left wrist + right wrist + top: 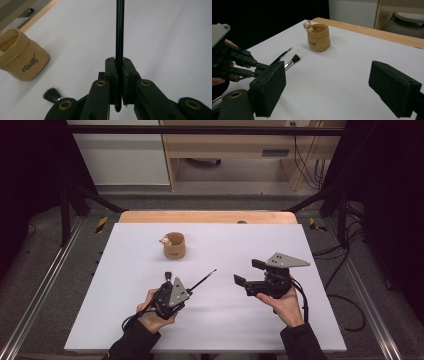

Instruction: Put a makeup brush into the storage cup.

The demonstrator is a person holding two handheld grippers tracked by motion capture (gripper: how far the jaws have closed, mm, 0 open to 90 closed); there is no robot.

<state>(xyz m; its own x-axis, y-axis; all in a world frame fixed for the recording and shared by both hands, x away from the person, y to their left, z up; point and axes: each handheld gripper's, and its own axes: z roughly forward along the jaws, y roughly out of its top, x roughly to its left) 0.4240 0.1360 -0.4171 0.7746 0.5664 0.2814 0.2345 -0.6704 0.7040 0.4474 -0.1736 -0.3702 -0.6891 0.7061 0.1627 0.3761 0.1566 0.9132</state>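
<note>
Left gripper [176,285]: clamped on slim black brush handle [119,37], its long axis pointing forward-right. Tan pouch-shaped holder [175,245] stands beyond, nearer this hand. Right gripper [250,272]: jaws spread, empty.

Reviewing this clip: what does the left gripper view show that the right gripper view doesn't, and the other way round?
Left gripper view: a close look along the left claw, its jaws shut on a thin black stick.

Right gripper view: the right claw, open with nothing between its jaws, and a small bear figure on the rim of the tan pot.

Shared: the tan pot, the stick, a loose brush lying on the white tabletop.
</note>
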